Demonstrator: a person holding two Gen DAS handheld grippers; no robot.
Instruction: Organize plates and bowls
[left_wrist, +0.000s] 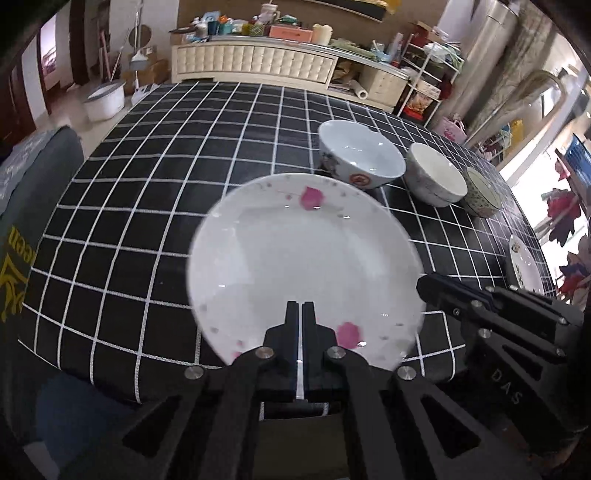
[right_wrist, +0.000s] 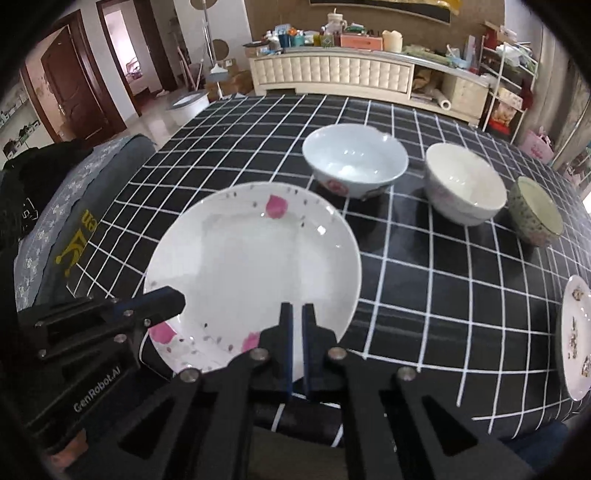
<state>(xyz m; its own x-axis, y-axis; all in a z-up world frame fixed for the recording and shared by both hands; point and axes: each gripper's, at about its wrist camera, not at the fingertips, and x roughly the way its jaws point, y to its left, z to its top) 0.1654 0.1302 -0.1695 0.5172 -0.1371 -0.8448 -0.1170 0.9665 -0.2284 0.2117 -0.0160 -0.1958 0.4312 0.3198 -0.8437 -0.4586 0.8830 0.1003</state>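
A white plate with pink petals (left_wrist: 303, 251) (right_wrist: 251, 266) is at the near edge of the black checked table (left_wrist: 147, 184) (right_wrist: 443, 295). Both grippers hold it by its near rim. My left gripper (left_wrist: 301, 306) is shut on that rim, with a strip of white showing between its pads. In the right wrist view it (right_wrist: 177, 301) grips the plate's left side. My right gripper (right_wrist: 297, 308) is shut on the rim further right and shows at the plate's right edge (left_wrist: 423, 286) in the left wrist view. Whether the plate rests on the cloth, I cannot tell.
Behind the plate stand a pale blue bowl (right_wrist: 354, 158), a white bowl (right_wrist: 463, 184) and a green patterned bowl (right_wrist: 537, 210) in a row. A second decorated plate (right_wrist: 576, 332) lies at the table's right edge. A cloth-draped chair (right_wrist: 55, 221) is at the left.
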